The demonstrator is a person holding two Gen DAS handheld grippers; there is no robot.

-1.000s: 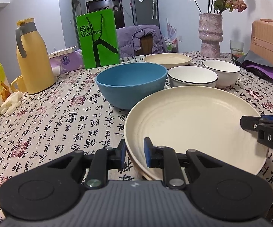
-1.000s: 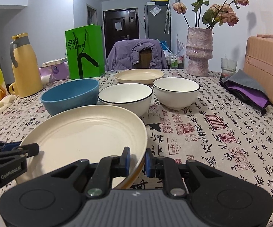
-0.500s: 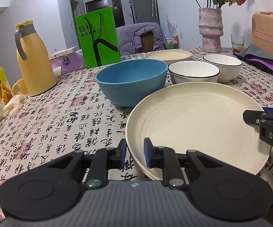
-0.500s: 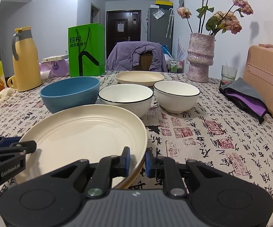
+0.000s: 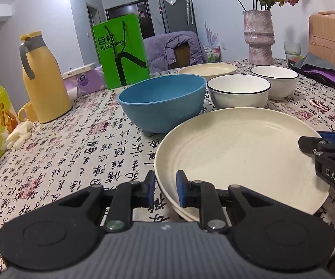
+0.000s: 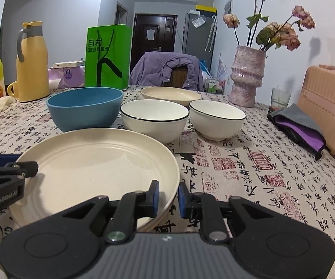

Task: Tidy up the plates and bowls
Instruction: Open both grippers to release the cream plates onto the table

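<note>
A large cream plate [image 5: 237, 153] [image 6: 93, 162] lies nearest on the printed tablecloth. My left gripper [image 5: 165, 191] is shut on its near left rim, and my right gripper [image 6: 168, 196] is shut on its near right rim. Each gripper also shows at the edge of the other's view: the right gripper [image 5: 325, 144], the left gripper [image 6: 4, 167]. Behind the plate stand a blue bowl [image 5: 161, 104] [image 6: 85, 107] and two white black-rimmed bowls [image 5: 238, 90] [image 6: 217, 117]. Farther back sits a smaller cream plate [image 5: 208, 69] [image 6: 170, 95].
A yellow jug [image 5: 44, 79], a green paper bag [image 5: 121, 51] and a tissue pack stand at the back left. A pink vase [image 6: 247, 76], a glass, a folded cloth [image 6: 299, 127] and a peach case [image 6: 330, 107] line the right side. A chair with a purple jacket is behind the table.
Both grippers keep the same grip on the large plate's rim. Both views have rolled slightly, so the table looks more level; nothing else on the table has moved.
</note>
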